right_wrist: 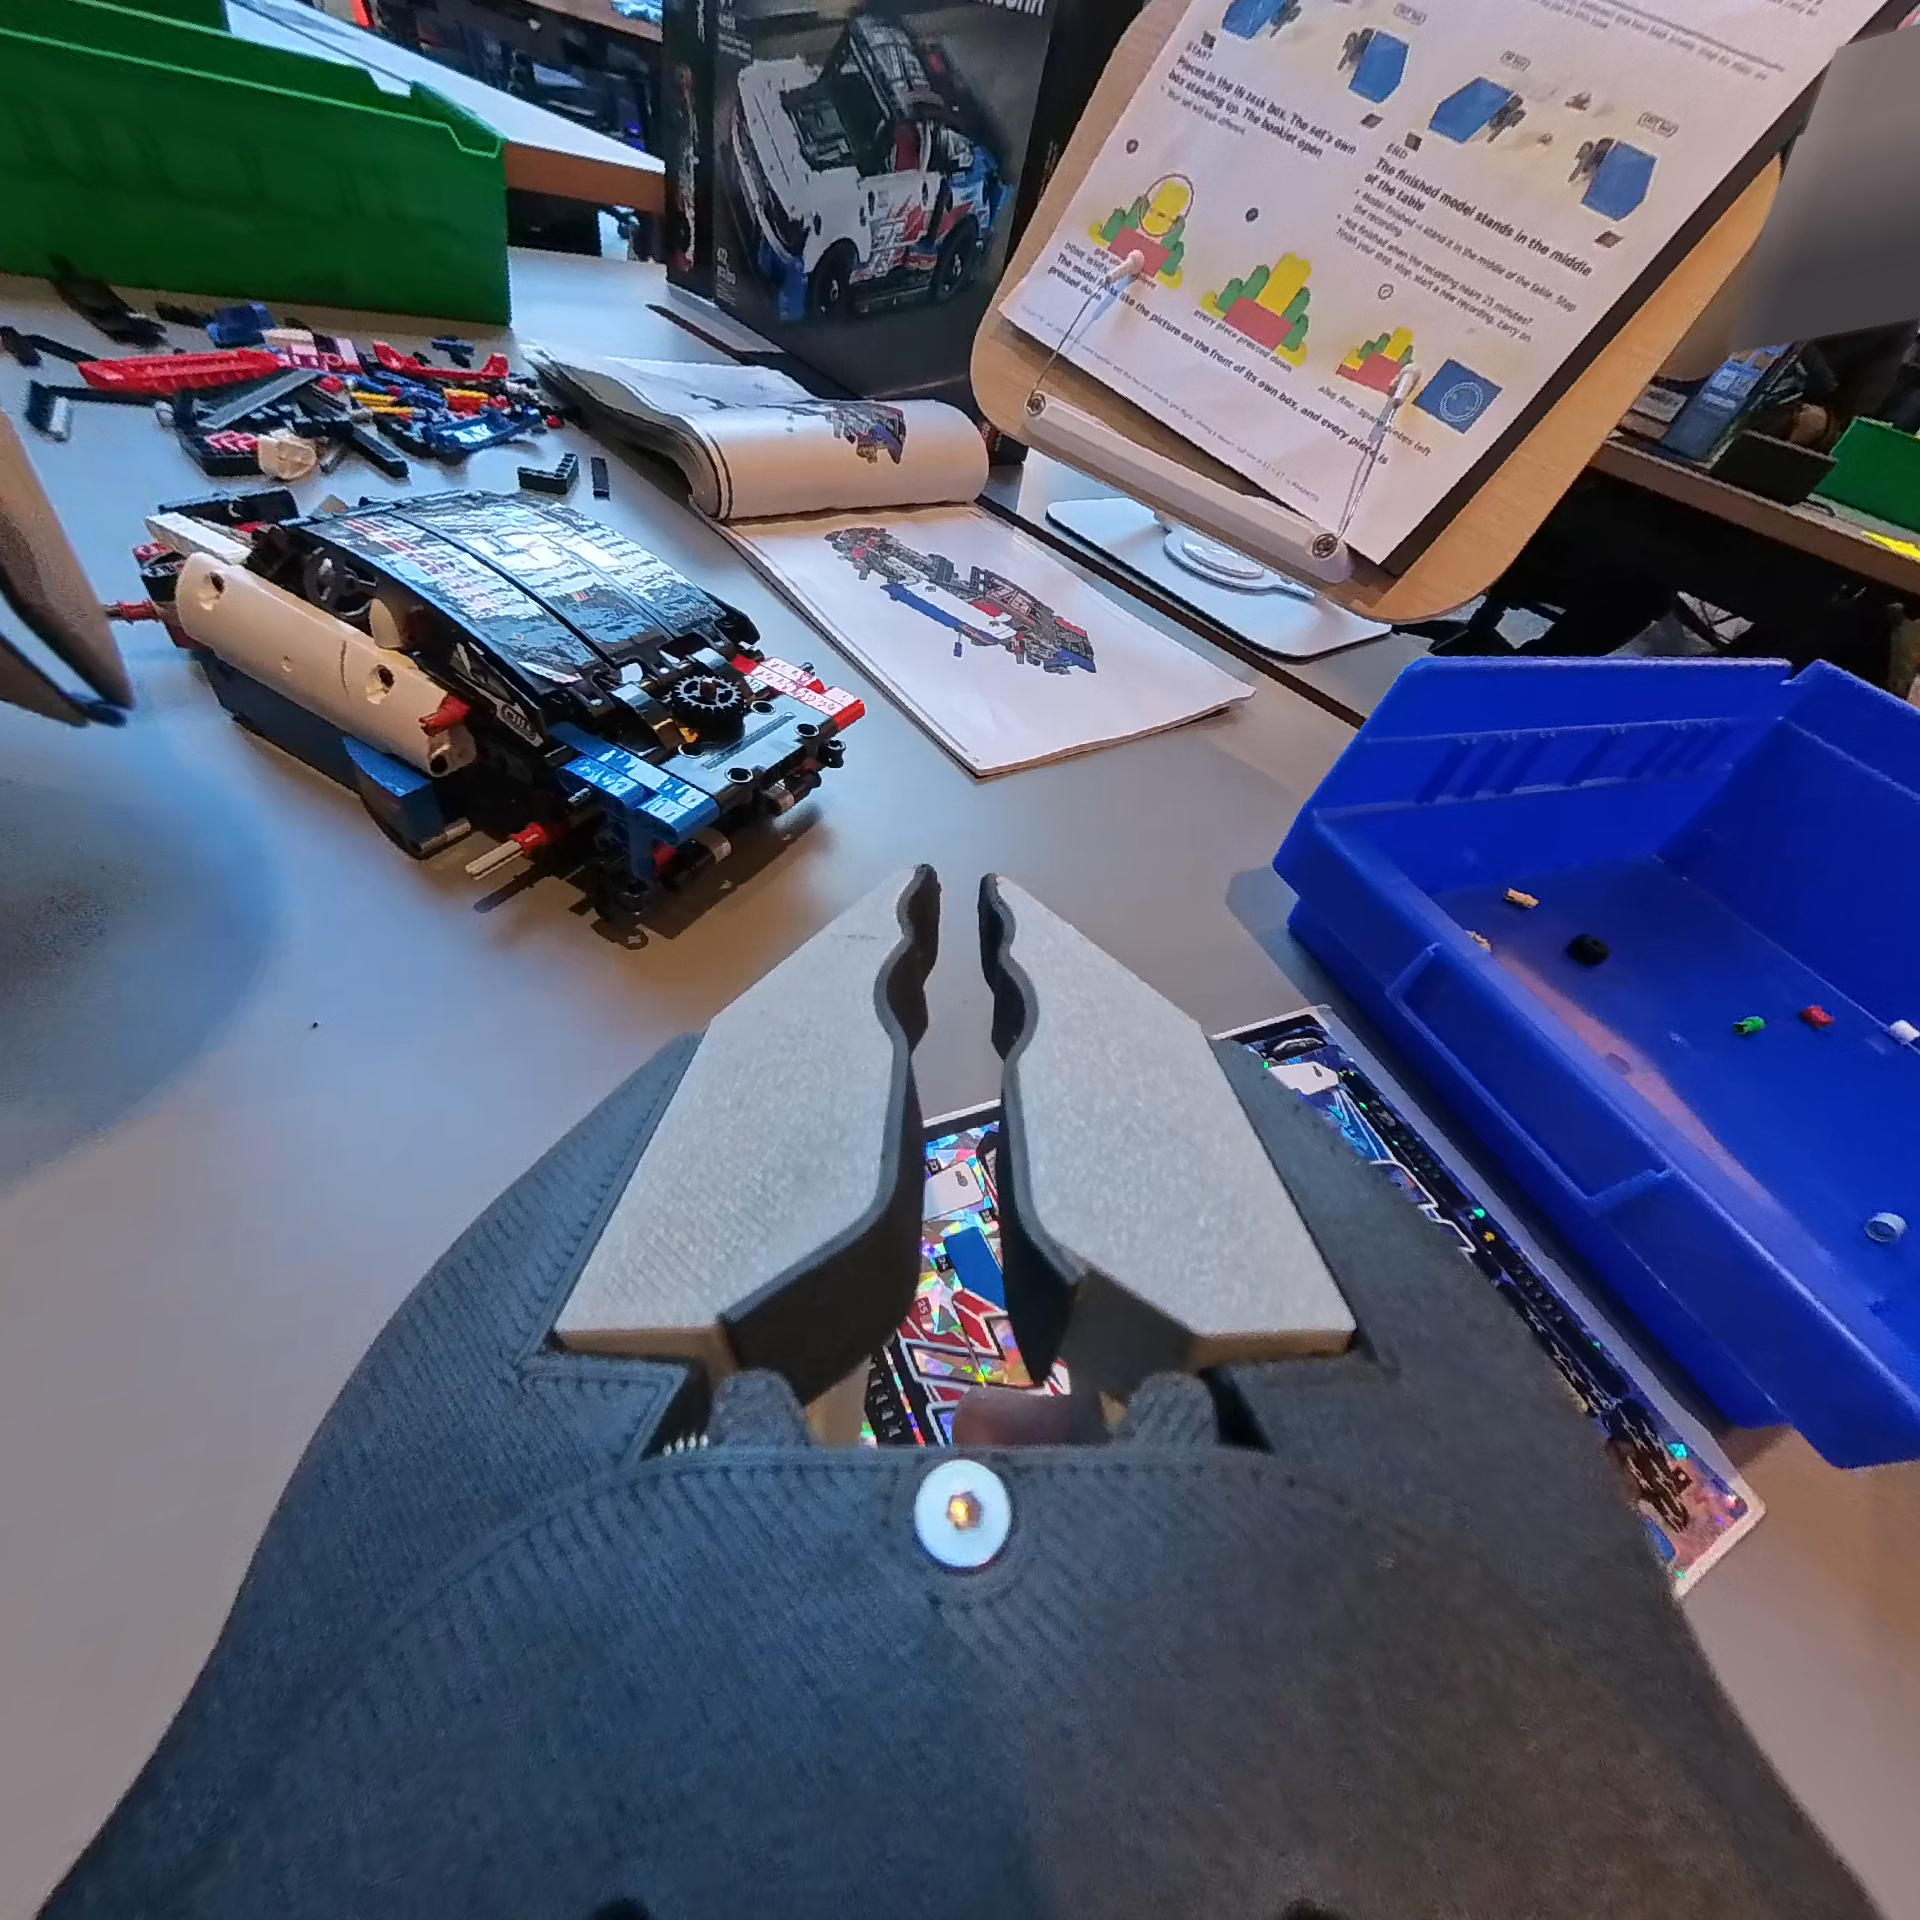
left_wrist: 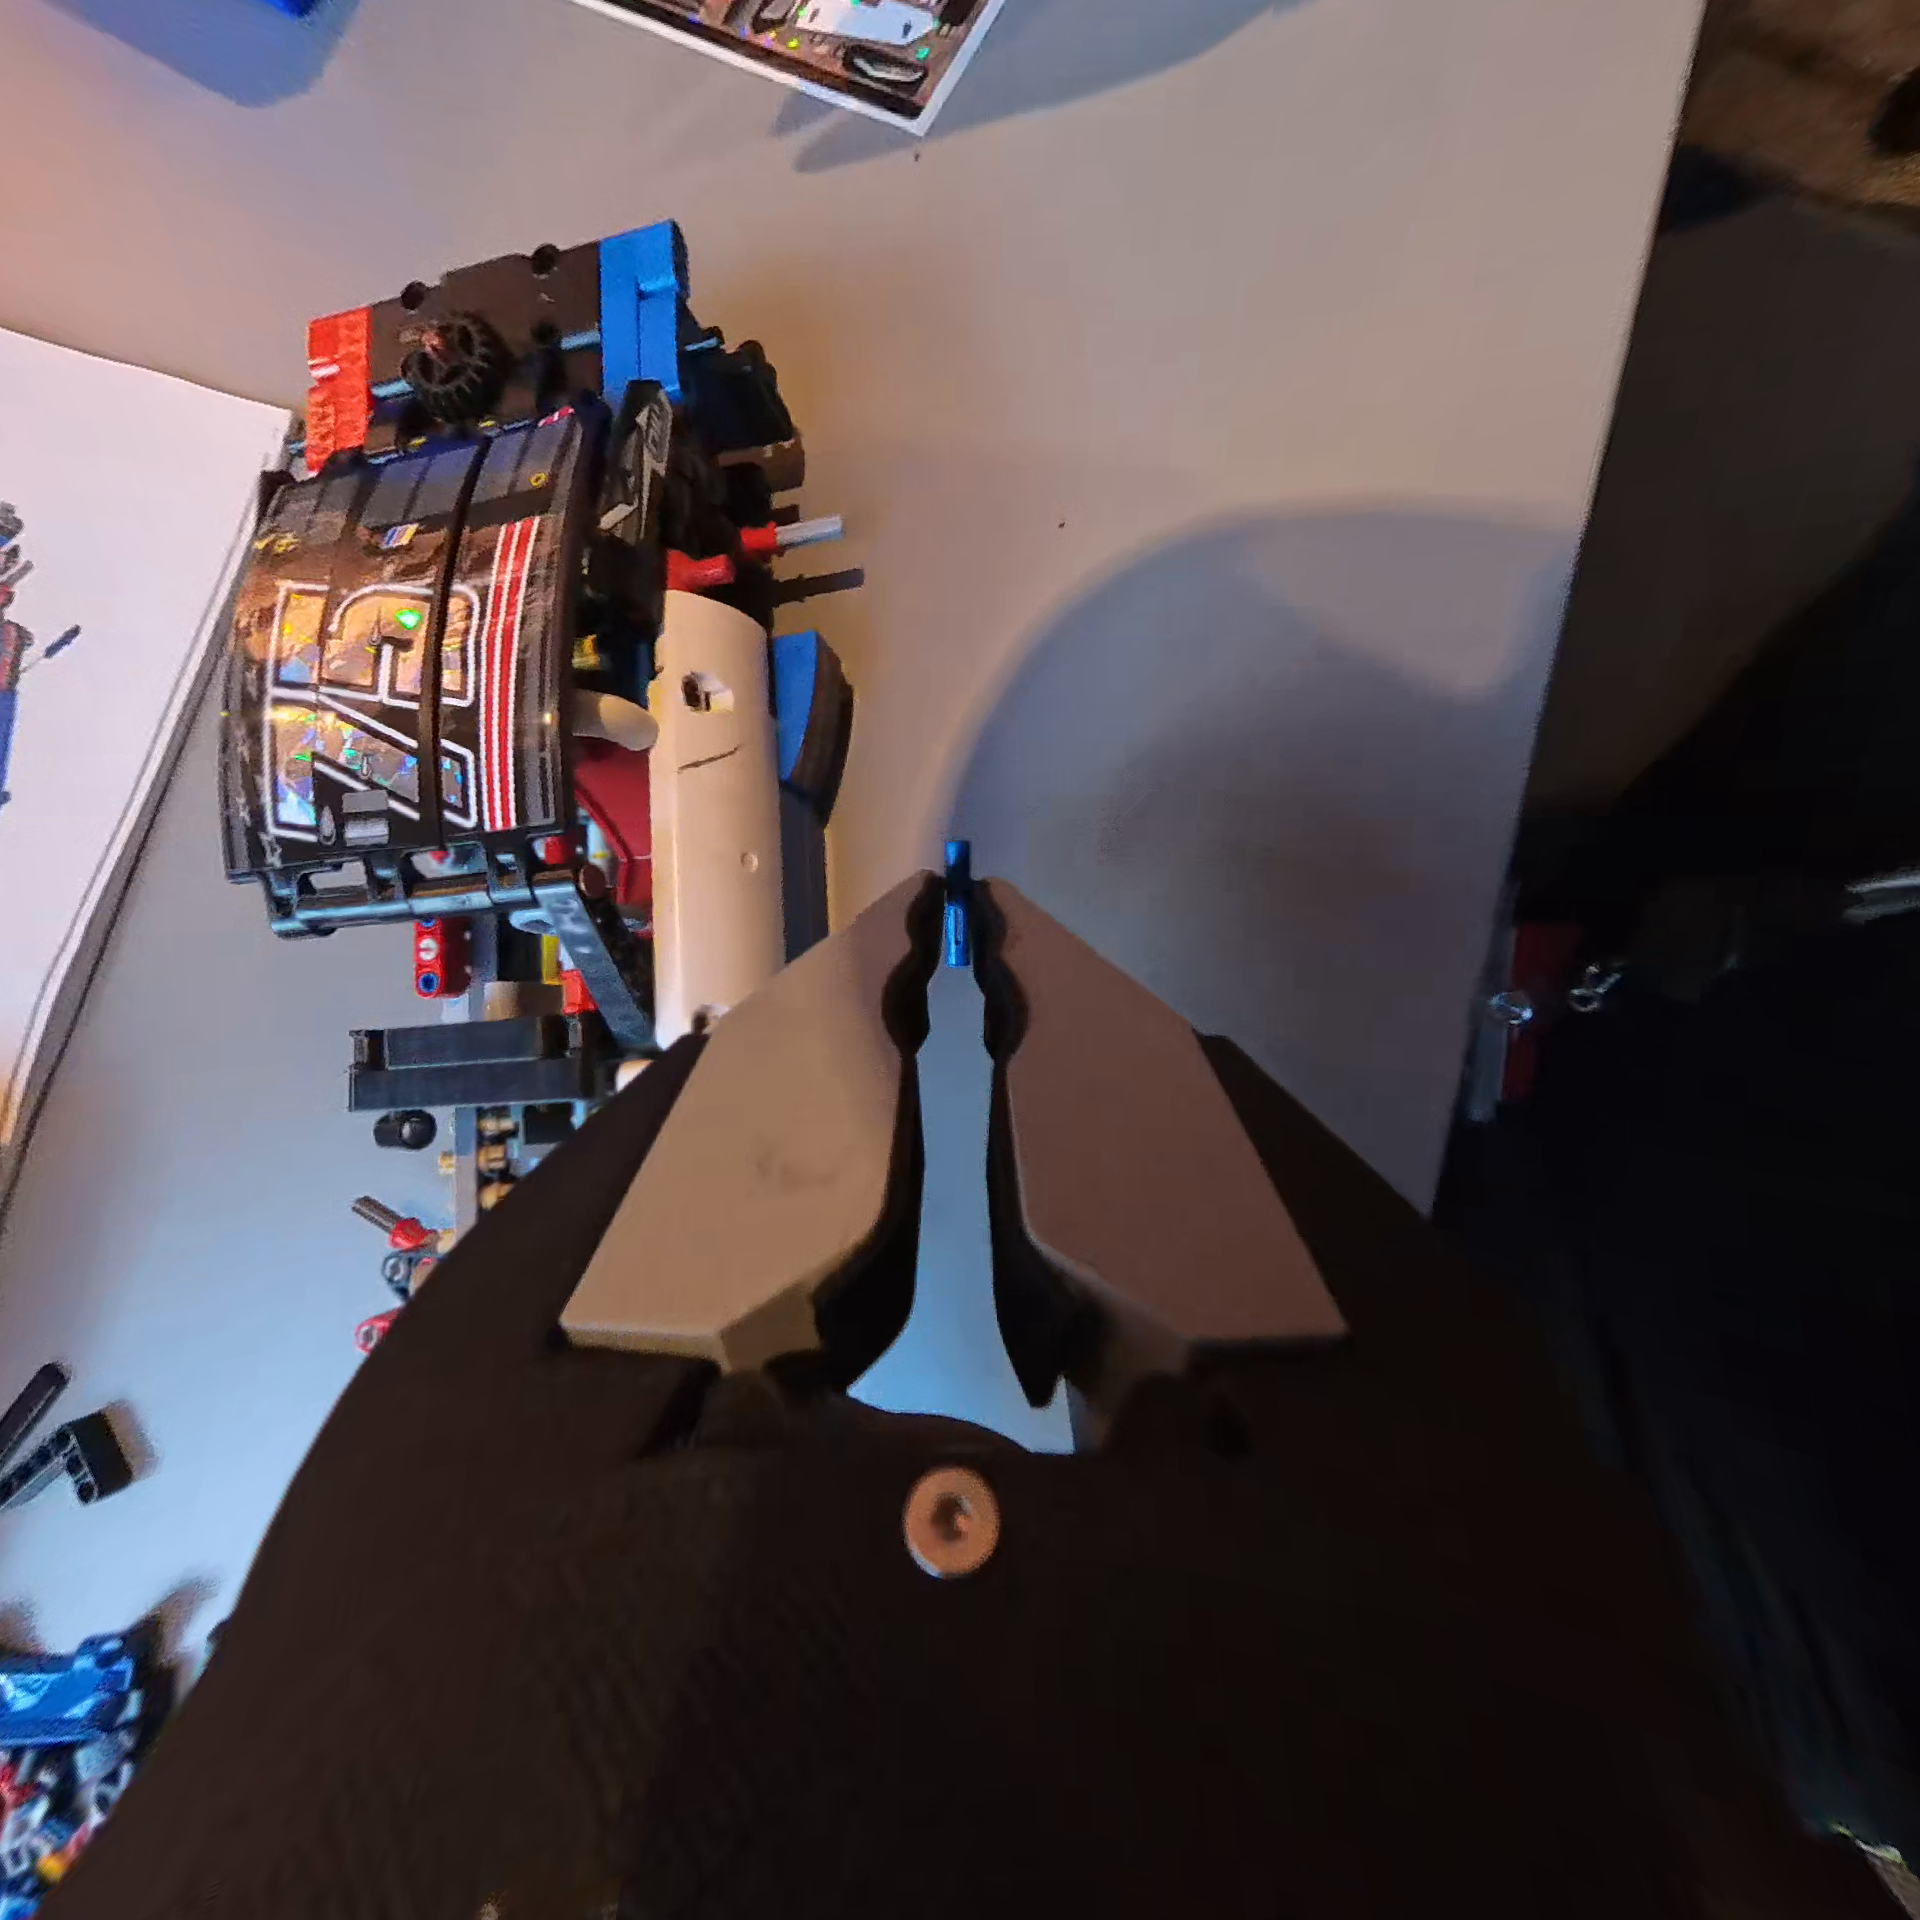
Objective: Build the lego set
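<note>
Left wrist view looks steeply down along its fingers at the counter (left_wrist: 1195,364), close in, with the half-built car (left_wrist: 499,665) off to its left. Right wrist view sits low and nearly level, facing across the counter (right_wrist: 312,1039) toward the open booklet (right_wrist: 966,623) and box (right_wrist: 852,156). Both views share that car (right_wrist: 468,665); the left hand-held gripper (right_wrist: 99,712) shows at the right view's left edge.

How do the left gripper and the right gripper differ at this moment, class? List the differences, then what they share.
The left gripper pinches a small blue pin at its tips; the right gripper holds nothing, a narrow gap between its tips. The left hangs over bare table beside the car model; the right over a sticker sheet. Both have grey, wavy-edged fingers.
</note>
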